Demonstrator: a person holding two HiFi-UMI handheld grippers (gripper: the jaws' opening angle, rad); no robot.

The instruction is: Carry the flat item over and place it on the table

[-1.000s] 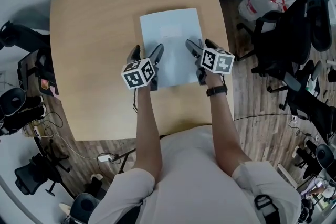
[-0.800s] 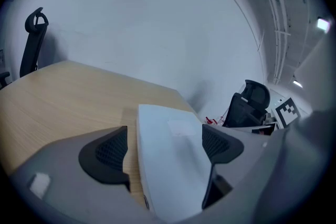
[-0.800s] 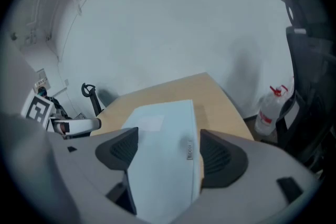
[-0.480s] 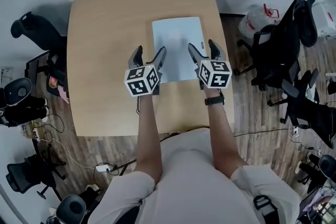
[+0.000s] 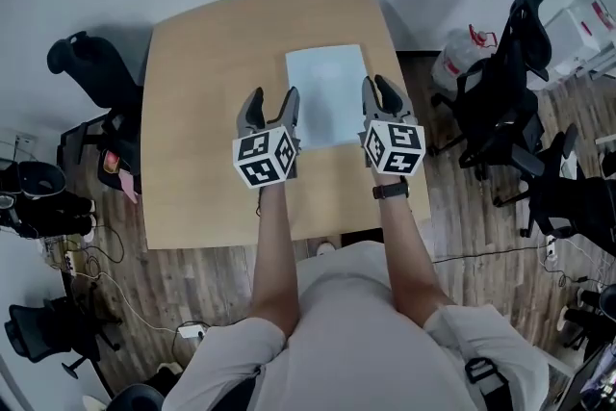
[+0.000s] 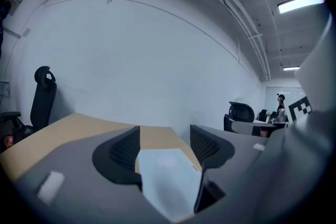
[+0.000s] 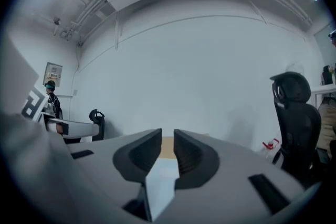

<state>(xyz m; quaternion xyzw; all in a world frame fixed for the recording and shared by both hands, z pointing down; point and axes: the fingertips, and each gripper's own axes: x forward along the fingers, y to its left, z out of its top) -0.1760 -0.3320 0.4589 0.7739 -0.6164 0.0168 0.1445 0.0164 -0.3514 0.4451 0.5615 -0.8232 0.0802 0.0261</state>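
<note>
1. The flat item, a pale sheet of paper (image 5: 327,96), is found lying flat on the wooden surface (image 5: 202,111), toward its far right part. Its edges run roughly square to the surface's edges. It is judged to be laid down, so the placing appears done or all but done.

2. The left hand-held gripper (image 5: 270,111) is held just beside the sheet's left edge, above the surface. In its own view the jaws are seen spread well apart with nothing between them. Only the sheet and the surface show below the gap, so it is recorded as released and empty.

3. The right hand-held gripper (image 5: 380,98) is held over the sheet's right edge. Its jaws are drawn nearly together, with a narrow slit left between them. The sheet is seen through the slit from above and is not pinched, so no grasp is recorded.

4. Both are pointed forward and level, one at each side of the sheet. This stance is judged to suit a thin, limp item that is carried by two opposite edges to keep it from sagging.

5. Contact between either hand-held gripper and the sheet cannot be confirmed from the head view. No curl or overhang of the sheet is noted.
</note>
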